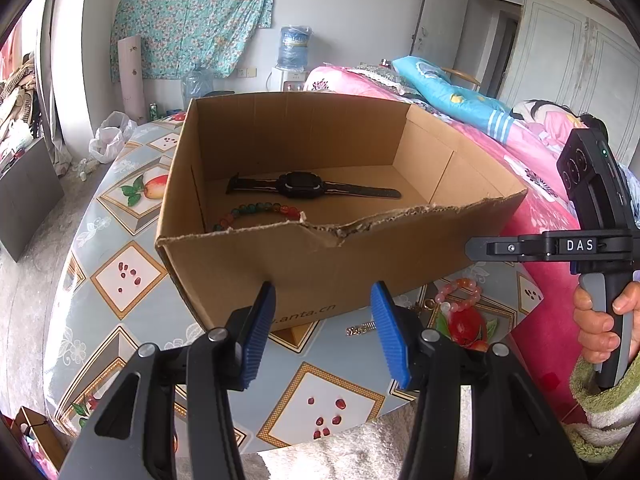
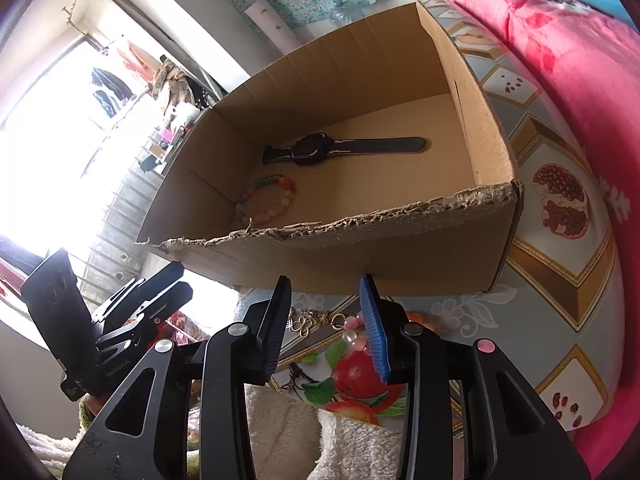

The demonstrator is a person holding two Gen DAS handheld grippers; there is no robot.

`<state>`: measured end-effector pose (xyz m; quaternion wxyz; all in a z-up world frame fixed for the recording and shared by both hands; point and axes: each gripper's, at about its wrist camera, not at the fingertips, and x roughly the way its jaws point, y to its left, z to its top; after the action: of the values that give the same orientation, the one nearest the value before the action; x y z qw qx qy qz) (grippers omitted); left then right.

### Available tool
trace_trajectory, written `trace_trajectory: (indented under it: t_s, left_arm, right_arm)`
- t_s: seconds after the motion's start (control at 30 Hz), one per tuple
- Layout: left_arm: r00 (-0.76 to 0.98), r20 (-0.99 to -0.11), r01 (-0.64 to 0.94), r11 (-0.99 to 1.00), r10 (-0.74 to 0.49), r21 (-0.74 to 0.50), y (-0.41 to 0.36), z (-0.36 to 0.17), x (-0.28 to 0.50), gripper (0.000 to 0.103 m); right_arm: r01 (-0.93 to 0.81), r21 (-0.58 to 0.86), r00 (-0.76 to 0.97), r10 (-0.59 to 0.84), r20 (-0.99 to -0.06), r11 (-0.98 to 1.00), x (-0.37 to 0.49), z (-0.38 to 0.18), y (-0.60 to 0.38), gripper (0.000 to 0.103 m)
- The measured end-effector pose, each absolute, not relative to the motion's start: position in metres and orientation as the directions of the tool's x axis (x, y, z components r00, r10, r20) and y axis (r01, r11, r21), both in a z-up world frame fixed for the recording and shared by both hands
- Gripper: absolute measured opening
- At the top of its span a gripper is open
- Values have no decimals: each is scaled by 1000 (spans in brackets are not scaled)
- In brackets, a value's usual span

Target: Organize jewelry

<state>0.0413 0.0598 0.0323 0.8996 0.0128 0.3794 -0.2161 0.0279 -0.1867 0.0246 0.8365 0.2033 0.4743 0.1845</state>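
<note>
The pink bracelet (image 2: 352, 330) lies on the counter (image 2: 560, 280) just ahead of the right hand-held gripper (image 2: 326, 320), seemingly beneath its spread, empty jaws; the left hand-held gripper (image 1: 322, 334), also spread, is farther.

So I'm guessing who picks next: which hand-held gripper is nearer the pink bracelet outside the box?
Right. The right hand-held gripper hangs just over the pink bracelet, beside the box; the left hand-held gripper sits off to the bracelet's left.

black watch (image 1: 298, 185) flat in torn cardboard box (image 1: 280, 272), beaded bracelet (image 2: 269, 199) beside it
</note>
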Motion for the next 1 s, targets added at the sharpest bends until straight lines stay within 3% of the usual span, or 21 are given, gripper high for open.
trace_trajectory:
  t_s: [0.53,1.0]
  left_arm:
    - [619,-688,398,906,-379,-140,60,32,41,48]
    - [631,-686,399,910,-361,-112,58,32,37,52]
  right_arm:
    - [-110,498,493,482,-724,860,28,24,-184,51]
    - [-123,399,513,403,-758,909,22,27,-181,74]
